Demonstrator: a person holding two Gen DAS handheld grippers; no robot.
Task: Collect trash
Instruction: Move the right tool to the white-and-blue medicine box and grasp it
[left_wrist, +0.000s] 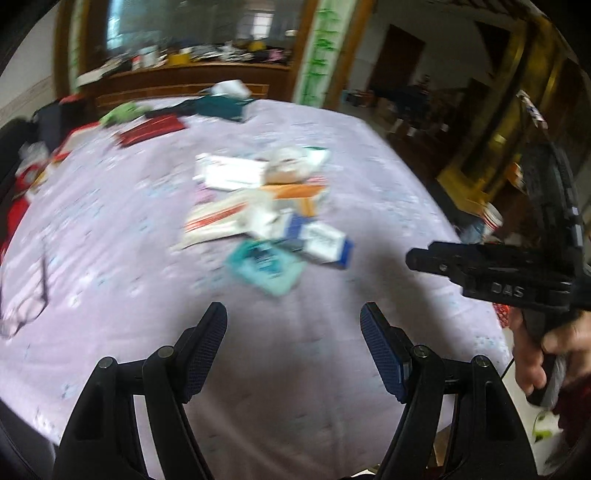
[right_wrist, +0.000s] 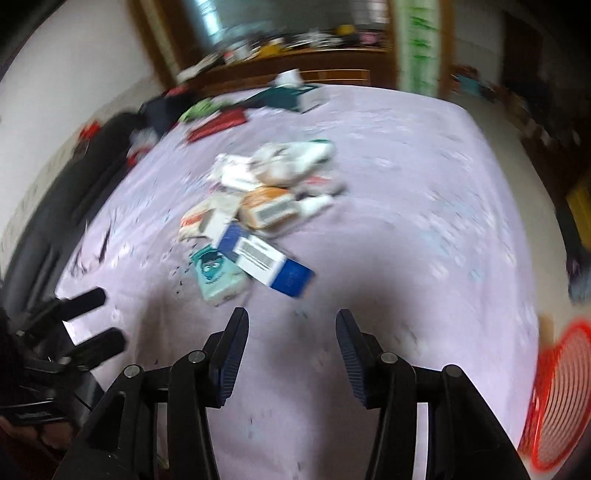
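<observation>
Left gripper (left_wrist: 293, 319) gapes wide and empty above the lilac cloth (left_wrist: 110, 221); right gripper (right_wrist: 291, 325) likewise spread, holding nothing; ahead of both, the trash pile (right_wrist: 258, 206) of boxes and wrappers lies mid-table, a teal packet (right_wrist: 218, 275) nearest; a red basket (right_wrist: 557, 391) sits at the right edge.
</observation>
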